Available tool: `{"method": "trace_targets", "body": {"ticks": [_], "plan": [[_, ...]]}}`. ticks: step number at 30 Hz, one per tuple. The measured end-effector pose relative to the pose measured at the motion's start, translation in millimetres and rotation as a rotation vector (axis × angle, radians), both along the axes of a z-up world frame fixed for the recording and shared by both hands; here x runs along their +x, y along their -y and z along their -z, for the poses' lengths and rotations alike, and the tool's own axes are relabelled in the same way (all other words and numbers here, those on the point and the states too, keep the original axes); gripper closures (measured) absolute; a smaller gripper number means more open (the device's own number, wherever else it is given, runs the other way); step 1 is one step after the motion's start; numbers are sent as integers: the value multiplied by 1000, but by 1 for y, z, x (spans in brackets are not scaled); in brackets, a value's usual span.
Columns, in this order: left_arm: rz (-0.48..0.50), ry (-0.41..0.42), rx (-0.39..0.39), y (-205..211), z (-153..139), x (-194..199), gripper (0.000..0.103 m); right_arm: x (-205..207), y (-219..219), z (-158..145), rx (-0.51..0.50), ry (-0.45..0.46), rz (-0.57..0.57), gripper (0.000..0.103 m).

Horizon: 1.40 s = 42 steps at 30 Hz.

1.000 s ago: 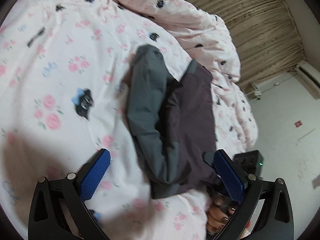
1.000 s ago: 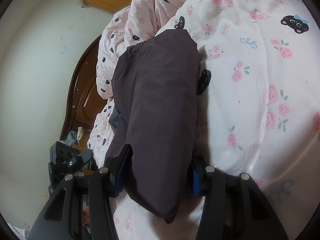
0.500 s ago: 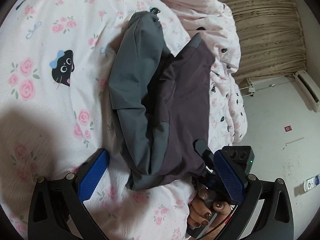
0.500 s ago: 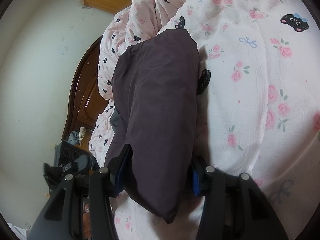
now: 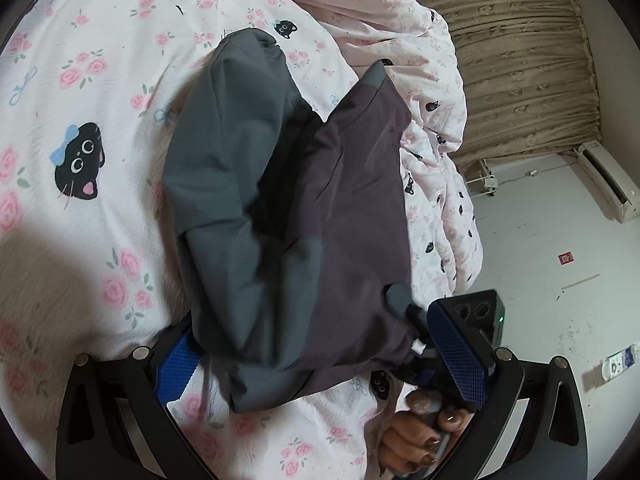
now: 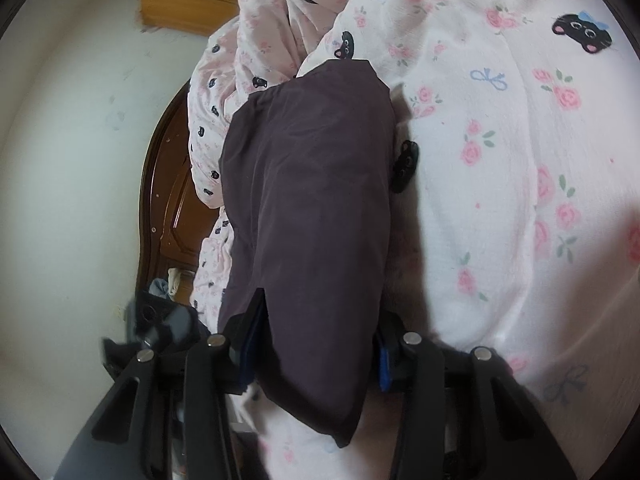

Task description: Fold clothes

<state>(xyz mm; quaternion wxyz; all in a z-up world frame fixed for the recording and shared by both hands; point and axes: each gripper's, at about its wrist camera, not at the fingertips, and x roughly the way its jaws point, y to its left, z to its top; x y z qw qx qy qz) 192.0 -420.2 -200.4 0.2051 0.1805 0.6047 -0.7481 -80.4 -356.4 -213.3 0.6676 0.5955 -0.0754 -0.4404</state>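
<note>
A dark purple and grey garment (image 5: 288, 216) lies bunched on the pink floral bed cover (image 5: 80, 80). My left gripper (image 5: 320, 352) is open, its blue pads on either side of the garment's near edge, the left pad partly under the grey fold. In the right wrist view the purple cloth (image 6: 312, 208) drapes between the fingers of my right gripper (image 6: 316, 356), which is shut on it. The right gripper also shows in the left wrist view (image 5: 472, 320), with the person's hand (image 5: 416, 436) below it.
A crumpled pink quilt (image 5: 400, 32) lies along the bed's far side. A brown curtain (image 5: 520, 60) and an air conditioner (image 5: 608, 184) are on the wall beyond. A dark wooden headboard (image 6: 168, 200) and a wooden cabinet (image 6: 188, 4) show in the right wrist view.
My left gripper has moved forward onto the garment, so its near edge now sits between the open pads. The right gripper has kept its hold and barely moved.
</note>
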Motion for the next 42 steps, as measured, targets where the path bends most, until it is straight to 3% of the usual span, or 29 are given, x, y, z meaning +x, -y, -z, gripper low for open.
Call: {"method": "trace_targets", "body": {"ticks": [7, 10, 14, 18, 25, 26, 28, 29, 30, 35, 42], "plan": [[-25, -55, 40, -1, 0, 10, 1, -4, 12, -23, 50, 40, -4, 62], [-73, -156, 125, 8, 10, 16, 1, -7, 16, -29, 65, 73, 0, 63], [-82, -242, 169, 16, 15, 12, 1, -14, 17, -27, 67, 159, 18, 63], [-80, -342, 205, 21, 18, 5, 1, -13, 17, -29, 71, 156, 12, 63], [-81, -345, 195, 29, 19, -4, 1, -14, 7, -21, 78, 129, -7, 63], [-72, -331, 180, 30, 18, -7, 7, -14, 4, -19, 79, 120, -12, 63], [-48, -289, 154, 31, 17, -13, 33, -13, 0, -15, 80, 100, -17, 63], [-38, -271, 148, 32, 18, -15, 58, -13, -2, -14, 80, 90, -16, 63], [-28, -254, 142, 33, 19, -16, 71, -12, -3, -13, 81, 81, -16, 63], [7, -202, 76, 32, 10, -17, 80, -11, -12, -12, 67, 36, -9, 63], [4, -221, -43, 25, -17, -3, 81, -2, -20, -41, 5, -86, -33, 63]]}}
